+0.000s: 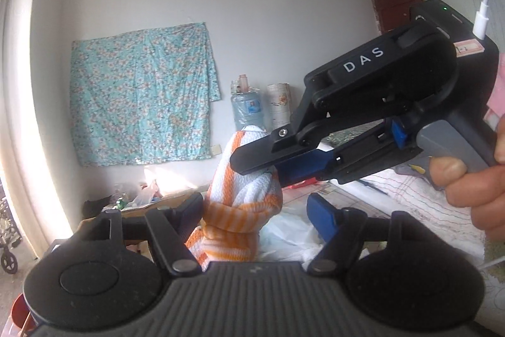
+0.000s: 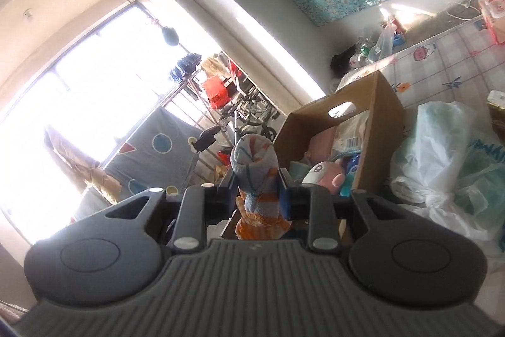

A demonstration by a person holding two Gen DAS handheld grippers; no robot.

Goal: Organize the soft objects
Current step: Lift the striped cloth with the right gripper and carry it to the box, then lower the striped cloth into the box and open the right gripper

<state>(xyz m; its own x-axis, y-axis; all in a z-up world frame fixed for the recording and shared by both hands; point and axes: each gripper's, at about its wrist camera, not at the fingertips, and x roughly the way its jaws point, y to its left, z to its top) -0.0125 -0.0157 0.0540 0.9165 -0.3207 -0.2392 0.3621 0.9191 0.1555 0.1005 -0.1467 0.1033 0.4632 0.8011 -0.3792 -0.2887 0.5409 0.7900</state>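
A rolled orange-and-white towel is clamped in the right gripper. The left gripper is held apart around the towel, gripping nothing. The cardboard box is already part-filled with soft toys, and the towel is judged not yet stowed.

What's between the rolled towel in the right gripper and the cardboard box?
Nothing visible. The right gripper is shut on the orange-and-white towel, held in the air; the cardboard box sits just beyond, top open, toys inside. The left gripper is open around the towel.
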